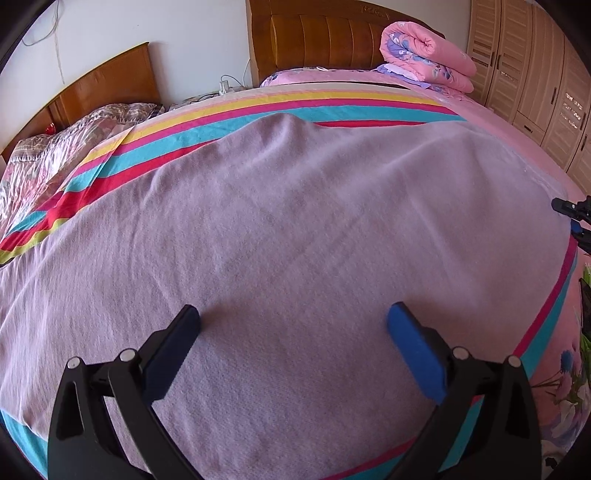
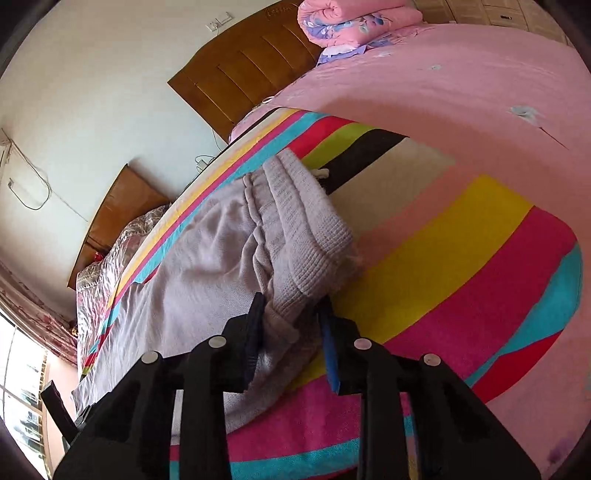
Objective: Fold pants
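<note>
While L claw (image 1: 293, 325) hovers wide open over pants (image 1: 295, 240), R claw (image 2: 291, 314) pinches waistband.

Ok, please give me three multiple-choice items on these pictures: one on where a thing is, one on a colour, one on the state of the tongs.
1. Where does the rolled quilt lie?
A. by the headboard
B. on the floor
C. on the pants

2. What colour are the pants?
A. dark green
B. pale lilac
C. orange

3. How do the left tongs stand?
A. open over the cloth
C. shut on the quilt
B. clamped on a striped sheet corner

Key: 1 A, it sits at the bed's far end against the headboard. 2 B, both views show lilac cloth. 3 A, the pads stand wide apart with nothing pinched.
</note>
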`<state>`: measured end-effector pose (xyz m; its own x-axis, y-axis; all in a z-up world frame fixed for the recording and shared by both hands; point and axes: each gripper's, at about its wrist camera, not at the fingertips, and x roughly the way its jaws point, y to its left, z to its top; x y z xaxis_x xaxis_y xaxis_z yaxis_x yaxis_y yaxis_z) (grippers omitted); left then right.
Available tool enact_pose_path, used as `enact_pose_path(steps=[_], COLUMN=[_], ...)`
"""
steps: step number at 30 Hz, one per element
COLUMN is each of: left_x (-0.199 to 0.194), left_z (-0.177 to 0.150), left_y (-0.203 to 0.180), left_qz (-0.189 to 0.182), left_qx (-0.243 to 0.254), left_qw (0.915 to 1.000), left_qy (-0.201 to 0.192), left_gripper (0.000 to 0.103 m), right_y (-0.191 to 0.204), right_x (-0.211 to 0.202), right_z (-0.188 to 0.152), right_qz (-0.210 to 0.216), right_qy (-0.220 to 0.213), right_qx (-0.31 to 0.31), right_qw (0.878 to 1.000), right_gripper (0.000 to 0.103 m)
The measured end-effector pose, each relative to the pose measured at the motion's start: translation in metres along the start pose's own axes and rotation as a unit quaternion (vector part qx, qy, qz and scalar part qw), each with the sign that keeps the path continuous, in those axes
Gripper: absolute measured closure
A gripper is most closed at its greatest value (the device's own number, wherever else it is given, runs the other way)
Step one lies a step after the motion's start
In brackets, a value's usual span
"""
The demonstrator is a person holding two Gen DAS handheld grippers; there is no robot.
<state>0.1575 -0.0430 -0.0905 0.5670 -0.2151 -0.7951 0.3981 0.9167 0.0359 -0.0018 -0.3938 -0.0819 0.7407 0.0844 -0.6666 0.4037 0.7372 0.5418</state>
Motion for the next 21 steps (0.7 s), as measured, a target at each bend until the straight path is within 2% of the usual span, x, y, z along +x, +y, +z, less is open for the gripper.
enact_pose_path(steps=[1, 2, 3, 6, 9, 11, 13, 14, 15, 17, 19, 21], left_x=[-0.001, -0.002, -0.003, -0.005, -0.005, -0.005, -0.005, -0.006, -0.008, -0.016, -0.032, -0.046], left_z=[-0.001, -0.001, -0.002, -0.005, -0.005, -0.005, -0.006, -0.006, -0.008, -0.007, -0.004, -0.001], left_y=[0.001, 0.002, 0.002, 0.005, 0.005, 0.007, 0.007, 0.007, 0.009, 0.018, 0.043, 0.084], left_qz=[0.0, 0.0, 0.0, -0.003, -0.005, -0.008, -0.01, -0.012, -0.015, -0.021, -0.026, -0.026], left_qx=[0.0, -0.001, -0.002, -0.008, -0.01, -0.01, -0.007, -0.004, 0.0, 0.002, -0.022, -0.07], left_qw=[1.0, 1.0, 1.0, 0.9999, 0.9999, 0.9999, 0.9999, 0.9999, 0.9999, 0.9997, 0.9988, 0.9958], left_qy=[-0.001, -0.002, -0.003, -0.006, -0.007, -0.007, -0.007, -0.007, -0.008, -0.013, -0.035, -0.053], left_gripper=[0.001, 0.001, 0.001, 0.001, 0.001, 0.001, 0.001, 0.001, 0.001, 0.001, 0.001, 0.001], right_y=[0.002, 0.006, 0.014, 0.059, 0.11, 0.127, 0.126, 0.123, 0.12, 0.118, 0.129, 0.156], right_x=[-0.006, -0.017, -0.028, -0.042, -0.025, -0.002, 0.028, 0.032, 0.029, 0.023, 0.015, 0.004], right_z=[0.002, 0.004, 0.006, 0.002, -0.026, -0.048, -0.068, -0.078, -0.079, -0.074, -0.069, -0.068], right_qz=[-0.023, -0.063, -0.085, -0.09, -0.075, -0.102, -0.132, -0.138, -0.13, -0.123, -0.151, -0.137], right_qy=[-0.008, -0.03, -0.056, -0.091, -0.066, -0.044, 0.009, 0.014, 0.005, 0.031, 0.031, 0.006], right_qx=[-0.003, -0.011, -0.032, -0.137, -0.268, -0.33, -0.367, -0.371, -0.363, -0.343, -0.354, -0.386], right_qw=[1.0, 0.997, 0.994, 0.982, 0.958, 0.937, 0.921, 0.918, 0.923, 0.931, 0.922, 0.912], right_gripper=[0.049, 0.039, 0.039, 0.039, 0.04, 0.04, 0.04, 0.04, 0.04, 0.04, 0.041, 0.04])
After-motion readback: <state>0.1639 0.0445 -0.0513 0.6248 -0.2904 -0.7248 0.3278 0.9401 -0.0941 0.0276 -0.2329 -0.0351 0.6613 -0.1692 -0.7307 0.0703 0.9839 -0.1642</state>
